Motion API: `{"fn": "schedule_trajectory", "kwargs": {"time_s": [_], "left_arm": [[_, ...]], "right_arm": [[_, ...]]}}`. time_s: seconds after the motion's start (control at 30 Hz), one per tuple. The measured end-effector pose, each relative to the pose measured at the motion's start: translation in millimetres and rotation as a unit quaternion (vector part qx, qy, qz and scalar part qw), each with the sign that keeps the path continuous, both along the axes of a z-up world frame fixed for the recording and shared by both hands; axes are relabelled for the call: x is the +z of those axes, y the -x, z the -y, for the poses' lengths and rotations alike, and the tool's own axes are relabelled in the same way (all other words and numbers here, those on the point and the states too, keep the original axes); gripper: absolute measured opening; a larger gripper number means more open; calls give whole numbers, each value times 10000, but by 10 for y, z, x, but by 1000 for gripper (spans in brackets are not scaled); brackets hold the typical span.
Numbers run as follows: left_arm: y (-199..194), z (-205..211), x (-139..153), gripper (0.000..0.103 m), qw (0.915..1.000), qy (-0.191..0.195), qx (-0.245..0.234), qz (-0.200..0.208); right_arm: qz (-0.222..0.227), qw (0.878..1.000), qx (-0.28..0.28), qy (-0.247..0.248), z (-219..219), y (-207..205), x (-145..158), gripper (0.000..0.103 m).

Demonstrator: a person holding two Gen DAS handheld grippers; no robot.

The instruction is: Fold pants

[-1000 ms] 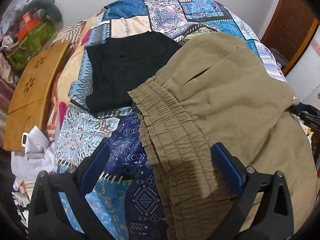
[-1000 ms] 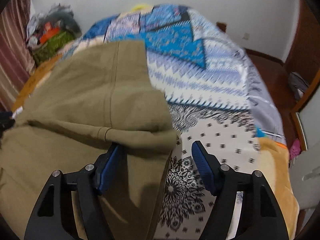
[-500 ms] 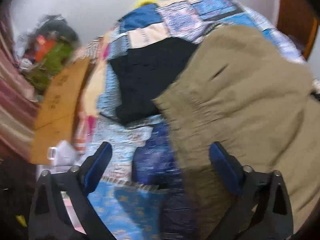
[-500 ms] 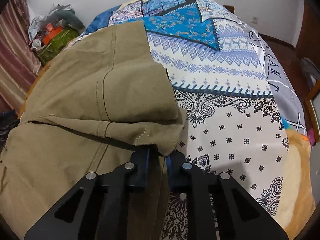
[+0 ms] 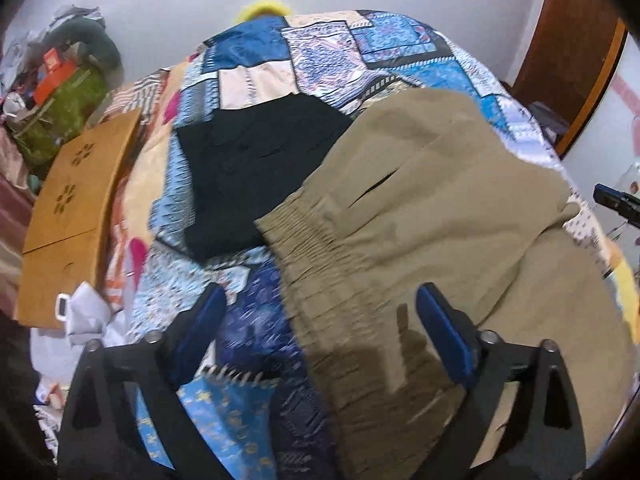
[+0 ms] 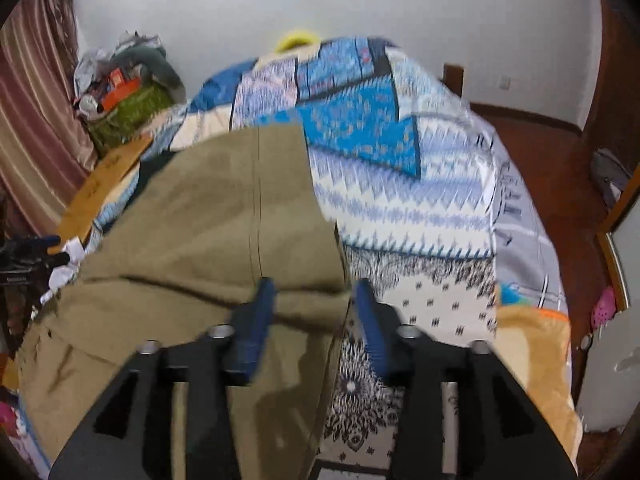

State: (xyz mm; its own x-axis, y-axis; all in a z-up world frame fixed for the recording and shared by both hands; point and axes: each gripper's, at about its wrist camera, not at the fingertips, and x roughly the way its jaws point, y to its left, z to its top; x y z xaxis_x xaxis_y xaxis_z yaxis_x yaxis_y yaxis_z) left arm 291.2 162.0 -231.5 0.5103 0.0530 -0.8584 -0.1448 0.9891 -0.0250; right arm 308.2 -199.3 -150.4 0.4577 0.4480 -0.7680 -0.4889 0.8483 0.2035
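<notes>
Olive-khaki pants (image 5: 420, 216) lie folded over on a patchwork bedspread (image 5: 320, 48), with the elastic waistband (image 5: 320, 248) toward my left gripper. My left gripper (image 5: 320, 332) is open and empty above the waistband. In the right wrist view the pants (image 6: 208, 216) show a folded edge near the fingers. My right gripper (image 6: 316, 320) is open just above that edge and holds nothing.
A folded black garment (image 5: 256, 168) lies on the bed beyond the waistband. A wooden board (image 5: 72, 208) leans at the bed's left side, with white cloth (image 5: 84, 320) below it. A pile of bags (image 6: 128, 92) sits by the curtain. The wooden floor (image 6: 560, 168) lies to the right.
My right gripper shut on the folded pants edge half a second ago and has since opened, letting it go and lifting back. My left gripper stayed open and swung slightly.
</notes>
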Motion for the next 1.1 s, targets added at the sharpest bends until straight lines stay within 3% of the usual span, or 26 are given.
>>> {"fn": "schedule_trajectory", "kwargs": {"time_s": [0.07,0.13,0.23,0.33,0.4,0.43,0.5,0.57,0.67,0.93,1.1], "left_arm": [[-114,-3,-43,102,9999,95,-38,-40],[-257,-56,-165,102,9996,122,-34,-260],[-397,-197,-387,102,9968,508,153,-598],[-429,-257,-529,89,9915,1053,154,-753],[-413,-239,-538,79,9899,1234,71,-692],[-407,-225,-532,72,9895,1283,21,-671],[-394,-170,-504,70,9913,1155,-61,-628],[-390,-135,-485,65,9926,1033,-200,-608],[-393,-137,-449,55,9939,887,-345,-565],[-449,-2,-439,55,9975,-117,-507,-484],[-443,-50,-461,60,9979,-75,-321,-549]], "right_arm": [[108,9999,-77,30,-58,-51,4,66],[92,9998,-154,9,-100,-114,-42,70],[-225,9996,-157,-98,-171,-292,-212,70],[-512,9984,-157,-166,-208,-370,-360,69],[-757,9967,-133,-243,-225,-405,-471,61],[-892,9955,-67,-321,-239,-421,-527,51],[-1000,9947,10,-242,-280,-403,-594,40],[-951,9954,78,119,-353,-365,-643,21],[-855,9955,127,376,-414,-322,-723,17],[-639,9947,179,790,-507,-261,-730,14],[-881,9913,236,952,-550,-355,-729,14]]}}
